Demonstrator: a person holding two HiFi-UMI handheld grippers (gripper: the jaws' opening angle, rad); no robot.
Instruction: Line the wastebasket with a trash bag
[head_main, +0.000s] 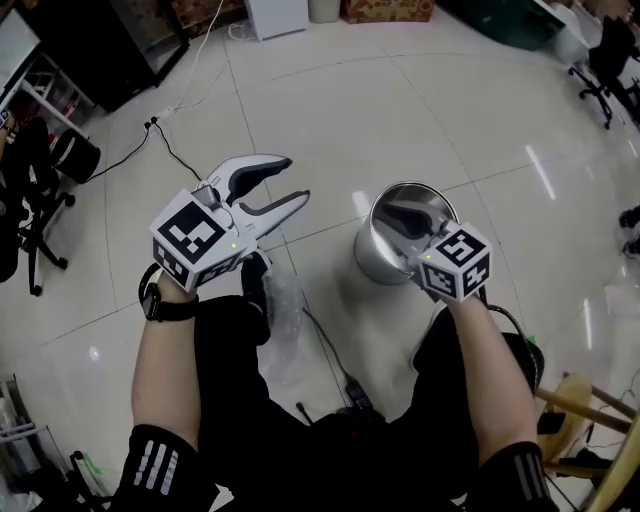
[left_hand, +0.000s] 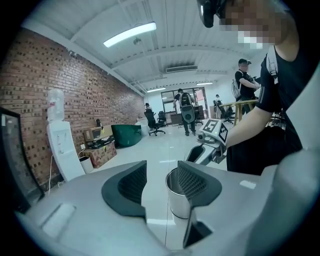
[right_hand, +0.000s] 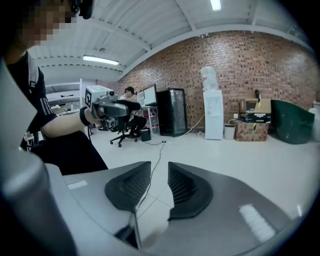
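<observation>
– chair at the left edge, black, on wheels?
– yes, an office chair (head_main: 35, 215), well apart from everything else. right of it, left of centre, the left gripper (head_main: 290, 180) is held above the pale floor, jaws spread wide with only floor between them.
– and the bag?
– the trash bag (head_main: 285, 325), clear and crumpled, lies on the floor just below that gripper, beside the person's knee. neither gripper touches it.
– right of centre?
– the wastebasket (head_main: 378, 258), round shiny metal, stands upright on the floor. the right gripper (head_main: 400, 215) overlaps its open top; whether they touch, i can't tell. its jaws stand narrowly parted, nothing pinched, only floor and a thin cable (right_hand: 152, 167) in the gap.
– lower right corner?
– a wooden stool (head_main: 585, 420).
</observation>
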